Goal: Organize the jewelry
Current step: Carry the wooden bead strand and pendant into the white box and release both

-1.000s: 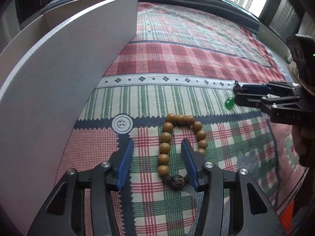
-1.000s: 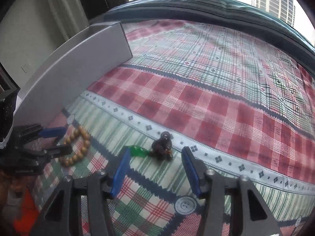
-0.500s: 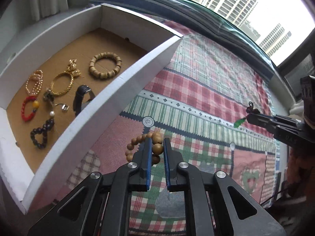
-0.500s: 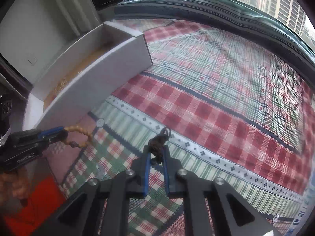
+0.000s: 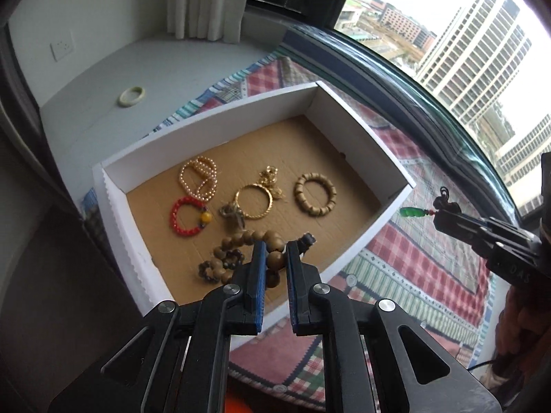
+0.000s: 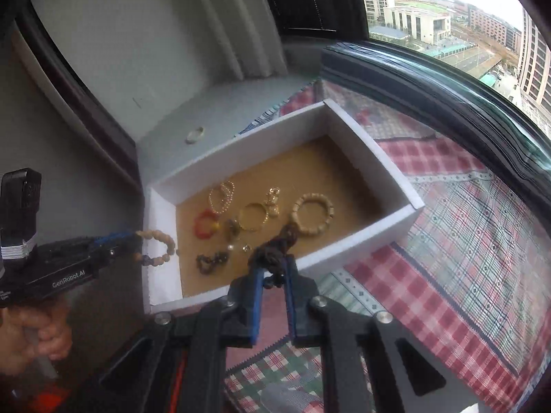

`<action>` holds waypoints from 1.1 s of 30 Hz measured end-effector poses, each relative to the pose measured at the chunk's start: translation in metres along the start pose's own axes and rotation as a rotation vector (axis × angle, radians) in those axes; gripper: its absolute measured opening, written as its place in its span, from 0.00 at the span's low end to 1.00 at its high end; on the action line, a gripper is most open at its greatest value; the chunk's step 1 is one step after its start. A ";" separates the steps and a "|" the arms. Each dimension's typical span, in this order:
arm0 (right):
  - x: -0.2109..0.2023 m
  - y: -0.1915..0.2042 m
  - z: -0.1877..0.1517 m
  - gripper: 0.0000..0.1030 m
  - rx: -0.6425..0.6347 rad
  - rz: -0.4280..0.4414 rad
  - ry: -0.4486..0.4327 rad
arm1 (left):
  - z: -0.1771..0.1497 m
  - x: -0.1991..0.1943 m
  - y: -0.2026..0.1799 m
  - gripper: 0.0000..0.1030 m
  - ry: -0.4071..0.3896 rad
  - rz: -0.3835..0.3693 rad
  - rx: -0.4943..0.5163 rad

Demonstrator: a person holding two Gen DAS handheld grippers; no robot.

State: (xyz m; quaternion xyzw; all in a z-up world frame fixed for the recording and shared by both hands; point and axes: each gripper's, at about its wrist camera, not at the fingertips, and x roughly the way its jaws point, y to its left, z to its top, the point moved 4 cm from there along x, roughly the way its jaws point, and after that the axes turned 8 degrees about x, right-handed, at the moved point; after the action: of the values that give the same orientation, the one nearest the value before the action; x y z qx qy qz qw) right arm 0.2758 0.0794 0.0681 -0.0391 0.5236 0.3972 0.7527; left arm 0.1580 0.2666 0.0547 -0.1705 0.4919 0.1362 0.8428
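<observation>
Left claw (image 5: pixel 273 258) squeezed nearly shut on a brown bead bracelet (image 5: pixel 241 244), held up over the near end of the white box (image 5: pixel 396 203). Right claw (image 6: pixel 273 268) pinched tight on the dark cord (image 6: pixel 275 247) of a green stone charm (image 5: pixel 411 212), up in the air by the box's near wall. Ahead of both claws, in the box: a red ring of beads (image 5: pixel 186 216), a gold hoop (image 5: pixel 253 202), a pearl loop (image 5: pixel 199 177) and a tan wood bracelet (image 5: pixel 315 194).

bracelets (image 5: pixel 315 193) in box (image 5: pixel 385 177) on cloth (image 5: pixel 430 265)
</observation>
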 end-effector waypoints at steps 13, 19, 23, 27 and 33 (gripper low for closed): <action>0.142 0.029 0.032 0.44 -0.081 -0.015 0.125 | -0.003 0.038 0.044 0.78 -0.004 0.177 -0.122; 0.118 0.025 0.037 0.70 -0.091 -0.085 0.080 | -0.001 0.005 0.047 0.95 -0.066 0.328 -0.125; 0.084 0.036 0.041 0.78 -0.125 -0.154 0.004 | 0.004 -0.027 0.045 0.99 -0.138 0.434 -0.109; 0.052 0.053 0.039 0.79 -0.186 -0.239 -0.035 | 0.009 -0.044 0.041 0.99 -0.108 0.397 -0.108; 0.025 0.063 0.036 0.79 -0.199 -0.273 -0.023 | 0.002 -0.059 0.037 0.99 -0.106 0.366 -0.160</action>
State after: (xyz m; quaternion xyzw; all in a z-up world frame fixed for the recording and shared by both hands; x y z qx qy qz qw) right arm 0.2663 0.1532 0.0863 -0.1795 0.4630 0.3414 0.7980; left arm 0.1162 0.2970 0.1019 -0.1372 0.4573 0.3346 0.8125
